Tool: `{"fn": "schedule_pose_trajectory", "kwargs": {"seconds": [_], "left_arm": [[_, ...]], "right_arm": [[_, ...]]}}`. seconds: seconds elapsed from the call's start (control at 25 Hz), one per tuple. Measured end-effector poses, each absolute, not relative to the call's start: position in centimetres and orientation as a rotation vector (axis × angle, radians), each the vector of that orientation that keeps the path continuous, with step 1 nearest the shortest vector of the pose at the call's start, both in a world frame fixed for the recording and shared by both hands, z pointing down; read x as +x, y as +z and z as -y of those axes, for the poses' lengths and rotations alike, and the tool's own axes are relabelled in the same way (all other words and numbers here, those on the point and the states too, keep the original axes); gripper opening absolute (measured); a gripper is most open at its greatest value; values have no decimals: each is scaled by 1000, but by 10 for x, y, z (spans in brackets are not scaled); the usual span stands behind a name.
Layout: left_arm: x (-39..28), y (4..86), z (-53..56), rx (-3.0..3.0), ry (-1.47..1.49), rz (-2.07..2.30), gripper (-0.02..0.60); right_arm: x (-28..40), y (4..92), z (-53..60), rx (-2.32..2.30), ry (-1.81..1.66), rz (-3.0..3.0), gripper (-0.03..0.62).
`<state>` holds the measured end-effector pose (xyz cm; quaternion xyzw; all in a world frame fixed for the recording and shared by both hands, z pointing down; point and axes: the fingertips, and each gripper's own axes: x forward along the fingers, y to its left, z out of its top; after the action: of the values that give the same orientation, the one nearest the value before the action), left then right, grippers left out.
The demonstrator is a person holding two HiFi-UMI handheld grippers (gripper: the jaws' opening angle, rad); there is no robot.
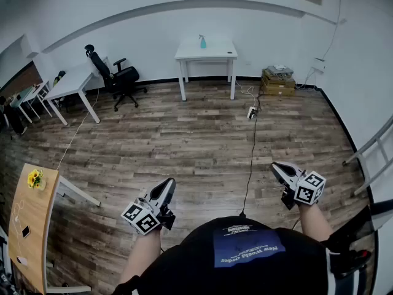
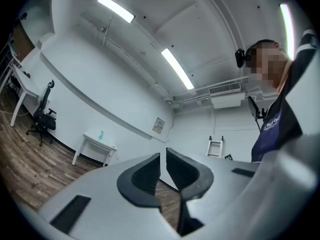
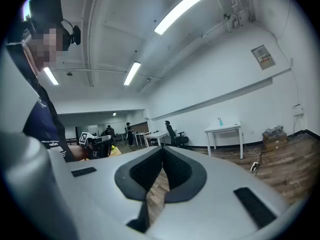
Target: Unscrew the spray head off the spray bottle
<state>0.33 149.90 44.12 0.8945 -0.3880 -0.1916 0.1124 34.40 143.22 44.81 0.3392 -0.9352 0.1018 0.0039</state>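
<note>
We are holding the left gripper (image 1: 168,184) at 7 o'clock and the right gripper (image 1: 276,166) at 4 o'clock, both with jaws pressed together on nothing. The spray bottle (image 1: 202,42) is standing at 12 o'clock on the white table (image 1: 218,52), well apart from both.

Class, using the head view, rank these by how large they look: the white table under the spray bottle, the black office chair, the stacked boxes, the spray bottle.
1. White table and black office chair: they look about alike, so left unranked.
2. Stacked boxes.
3. Spray bottle, clearly smallest.
</note>
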Motion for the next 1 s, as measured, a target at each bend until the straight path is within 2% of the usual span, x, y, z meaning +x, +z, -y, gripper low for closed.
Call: {"fn": "schedule_pose_trajectory", "kwargs": {"seconds": [0.52, 1.0], "left_arm": [[-76, 450, -1499, 2606, -572, 1129, 44], [-62, 452, -1462, 2593, -539, 1182, 44]], "right_arm": [[260, 447, -1443, 1045, 305, 2911, -5], [263, 455, -1391, 946, 331, 2954, -5]]}}
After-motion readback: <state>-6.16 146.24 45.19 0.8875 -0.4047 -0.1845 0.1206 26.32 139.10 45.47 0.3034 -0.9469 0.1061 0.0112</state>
